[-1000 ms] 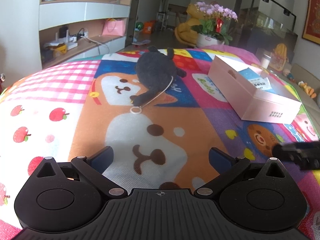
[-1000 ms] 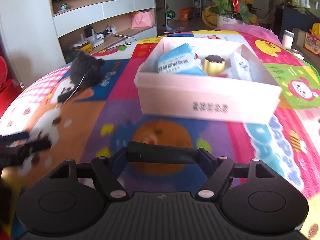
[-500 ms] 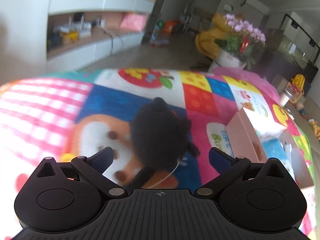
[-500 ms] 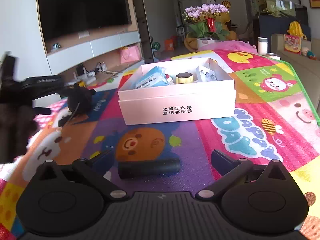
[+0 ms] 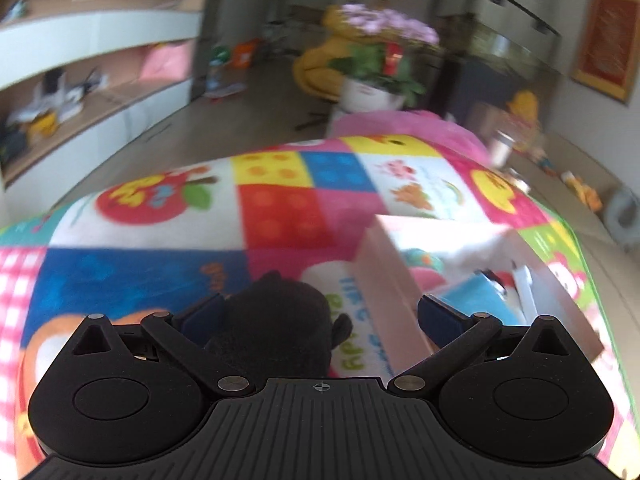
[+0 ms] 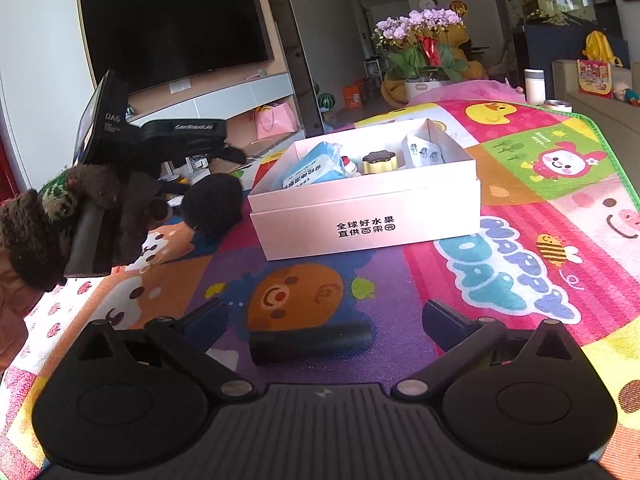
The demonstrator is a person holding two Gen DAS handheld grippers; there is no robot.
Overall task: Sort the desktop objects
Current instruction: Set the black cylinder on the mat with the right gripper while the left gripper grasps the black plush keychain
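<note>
Living room with a dark television [image 6: 172, 20], wall shelves [image 5: 92, 92] and potted orchids [image 6: 420, 48]. Bright cartoon play mat [image 6: 560, 216] over the worktop. Black cylinder [image 6: 310, 342] lying crosswise, ends left and right, between the just-opened right claw [image 6: 322, 320], untouched. Left claw [image 5: 318, 314] apart around black plush toy [image 5: 276, 328], beside pink box [image 6: 368, 208].
</note>
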